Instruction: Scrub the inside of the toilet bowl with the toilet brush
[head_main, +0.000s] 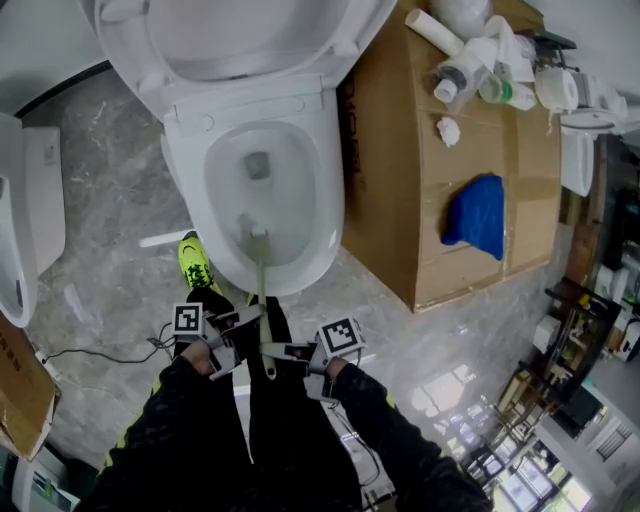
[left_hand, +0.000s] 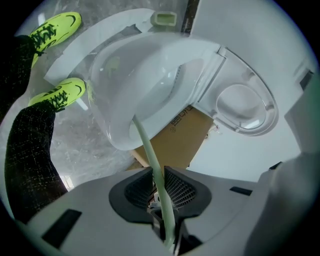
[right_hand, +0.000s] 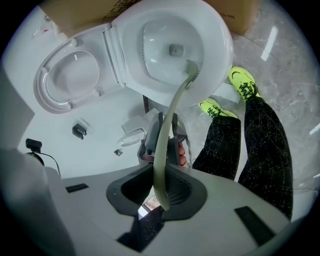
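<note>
Head view: left gripper (head_main: 250, 318) and right gripper (head_main: 282, 352) jaws pinch the pale-green plastic toilet brush (head_main: 262, 285), pointing ahead into the white toilet bowl (head_main: 328, 215), left nearer.

No wording is legible. The cardboard box (head_main: 440, 200) right of the toilet (head_main: 180, 180) carries dark print (head_main: 348, 112) on its side facing the bowl, too small to read. The 2 cubes (head_main: 188, 320) (head_main: 341, 337) below the toilet bear square black-and-white markers.

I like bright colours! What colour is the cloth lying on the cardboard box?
Blue. The cloth shows best in the head view.
</note>
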